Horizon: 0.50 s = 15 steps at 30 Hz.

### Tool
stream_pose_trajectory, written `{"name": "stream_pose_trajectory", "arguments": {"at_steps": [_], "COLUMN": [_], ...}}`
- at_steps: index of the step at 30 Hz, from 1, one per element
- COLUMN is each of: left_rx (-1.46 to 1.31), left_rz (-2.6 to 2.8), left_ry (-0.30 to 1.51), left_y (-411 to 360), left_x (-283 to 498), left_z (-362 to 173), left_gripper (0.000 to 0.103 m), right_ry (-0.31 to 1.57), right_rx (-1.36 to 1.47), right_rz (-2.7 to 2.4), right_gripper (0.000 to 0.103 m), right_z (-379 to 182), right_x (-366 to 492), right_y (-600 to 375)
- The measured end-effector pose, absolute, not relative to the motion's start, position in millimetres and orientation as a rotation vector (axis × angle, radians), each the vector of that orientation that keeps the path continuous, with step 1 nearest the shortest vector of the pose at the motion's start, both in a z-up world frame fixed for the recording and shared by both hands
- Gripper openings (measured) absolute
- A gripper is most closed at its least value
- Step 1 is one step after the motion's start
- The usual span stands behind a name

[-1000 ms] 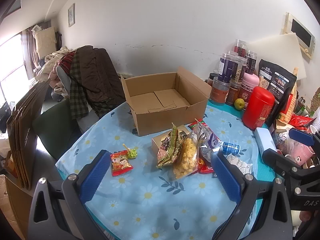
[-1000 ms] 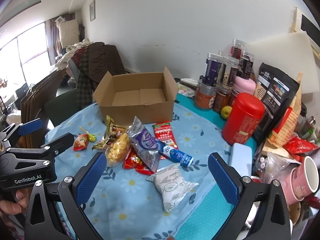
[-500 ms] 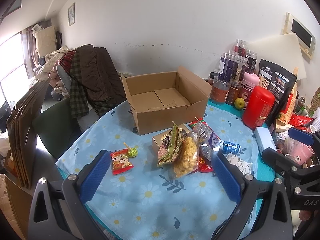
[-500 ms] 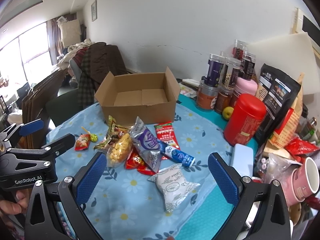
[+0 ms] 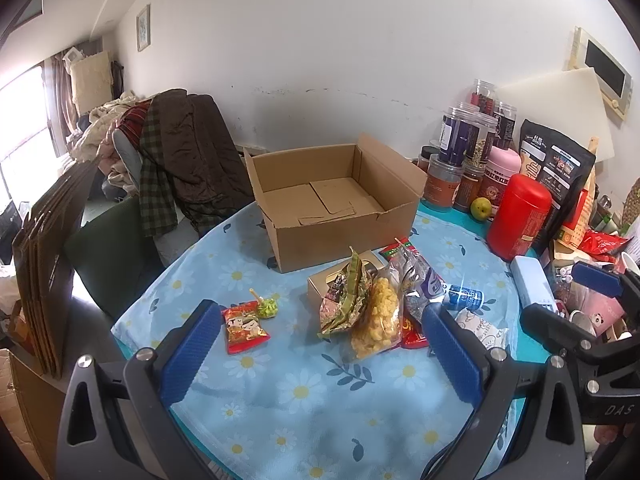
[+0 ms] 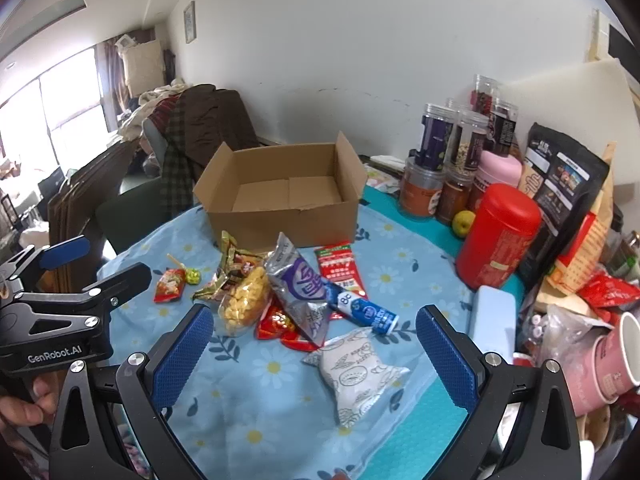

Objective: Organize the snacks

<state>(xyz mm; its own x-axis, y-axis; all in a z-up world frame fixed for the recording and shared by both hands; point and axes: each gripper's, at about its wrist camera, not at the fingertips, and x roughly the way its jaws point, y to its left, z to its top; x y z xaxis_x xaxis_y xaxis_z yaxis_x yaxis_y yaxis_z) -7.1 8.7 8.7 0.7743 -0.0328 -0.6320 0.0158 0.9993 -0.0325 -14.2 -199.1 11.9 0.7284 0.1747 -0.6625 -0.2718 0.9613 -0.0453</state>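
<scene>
- Two hand-held grippers hang above a cloth-covered bench (image 5: 280,396), both with jaws spread wide and holding nothing: the left gripper (image 5: 320,344) faces the middle of the bench, the right gripper (image 6: 316,344) the near right side.
- The snacks lie loose in a heap at mid-bench: a yellow puff bag (image 6: 244,300), a silver-purple packet (image 6: 300,288), a red flat pack (image 6: 340,268), a blue tube (image 6: 364,310) and a green-gold wrapper (image 5: 344,300), overlapping one another.
- A white pillow pack (image 6: 360,368) lies apart, near the front edge, between the right gripper's jaws in its own view; a small red packet (image 5: 244,326) and a green candy (image 5: 268,308) sit toward the left edge.
- The cardboard box (image 5: 340,236) stands open behind the heap toward the far edge, with only its bottom flaps showing inside.
- By the look of it sorting has not begun; the first pick seems at hand, calling for a descent onto one packet, likely the white one.
- Jars, a red canister (image 6: 496,236) and bags crowd the right edge.
</scene>
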Motion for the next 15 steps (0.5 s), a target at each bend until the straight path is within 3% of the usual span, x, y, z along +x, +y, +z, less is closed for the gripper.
{"name": "stream_pose_trajectory", "arguments": {"at_steps": [8, 15], "left_rx": [-0.023, -0.028], "left_rz": [-0.074, -0.129], "left_ry": [0.698, 0.74], "left_y": [9, 8], "left_x": [5, 22], "left_z": [0, -20], "left_gripper": [0.102, 0.102], "right_ry": [0.686, 0.772], "right_rx": [-0.111, -0.113], "right_rz": [0.286, 0.284], "right_gripper": [0.103, 0.103], "right_z": [4, -21], "right_x": [-7, 11], "right_y": [-199, -206]}}
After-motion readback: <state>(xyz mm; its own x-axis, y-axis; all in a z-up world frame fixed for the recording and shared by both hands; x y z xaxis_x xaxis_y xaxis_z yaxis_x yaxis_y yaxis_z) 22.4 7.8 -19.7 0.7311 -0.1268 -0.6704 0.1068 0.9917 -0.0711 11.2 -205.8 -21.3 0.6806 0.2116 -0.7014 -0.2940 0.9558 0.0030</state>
